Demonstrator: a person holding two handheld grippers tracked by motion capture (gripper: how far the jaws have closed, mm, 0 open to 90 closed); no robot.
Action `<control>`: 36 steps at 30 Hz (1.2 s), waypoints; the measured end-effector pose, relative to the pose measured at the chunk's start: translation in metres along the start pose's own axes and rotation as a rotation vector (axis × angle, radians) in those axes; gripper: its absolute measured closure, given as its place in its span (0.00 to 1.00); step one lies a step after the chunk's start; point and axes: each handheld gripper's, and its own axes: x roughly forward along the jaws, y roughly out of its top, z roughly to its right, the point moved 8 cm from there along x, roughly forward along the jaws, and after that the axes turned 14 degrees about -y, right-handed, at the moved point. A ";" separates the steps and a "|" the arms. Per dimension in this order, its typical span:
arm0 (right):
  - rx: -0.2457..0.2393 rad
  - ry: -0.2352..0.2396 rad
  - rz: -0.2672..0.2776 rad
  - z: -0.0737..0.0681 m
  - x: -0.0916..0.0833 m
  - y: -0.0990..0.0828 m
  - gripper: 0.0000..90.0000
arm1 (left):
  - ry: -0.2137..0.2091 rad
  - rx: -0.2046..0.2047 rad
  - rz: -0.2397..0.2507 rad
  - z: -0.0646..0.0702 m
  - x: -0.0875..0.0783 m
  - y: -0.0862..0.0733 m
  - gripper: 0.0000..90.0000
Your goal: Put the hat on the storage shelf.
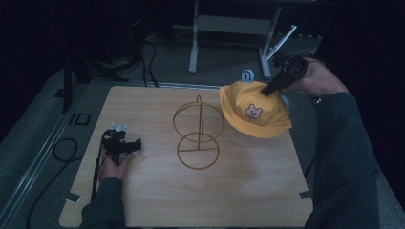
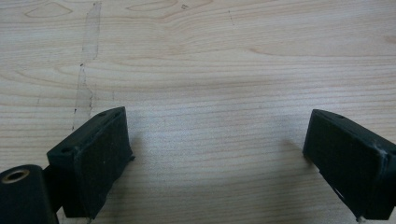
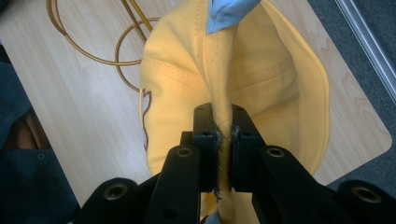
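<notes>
Currently, the right gripper (image 3: pixel 223 135) has its fingers clamped on a fold of the yellow hat (image 1: pixel 253 110). Left gripper (image 2: pixel 219 154) fingers stand apart, bare tabletop (image 2: pixel 210 70) between them.

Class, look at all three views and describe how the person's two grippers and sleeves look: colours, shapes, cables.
Both tools are black. The left gripper has two blocky, flat-faced jaws and a thin black cable trailing from it. The right gripper shows angular black linkage arms with round brass-coloured bushings. Both forearms wear dark, finely ribbed sleeves.
</notes>
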 end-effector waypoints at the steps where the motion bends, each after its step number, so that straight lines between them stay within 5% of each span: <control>1: 0.000 0.001 0.000 0.000 -0.002 0.000 0.93 | 0.000 0.000 0.000 0.000 0.000 0.000 0.08; 36: -0.031 0.014 0.040 -0.005 -0.015 0.008 0.93 | 0.000 0.000 0.000 0.000 0.000 0.000 0.08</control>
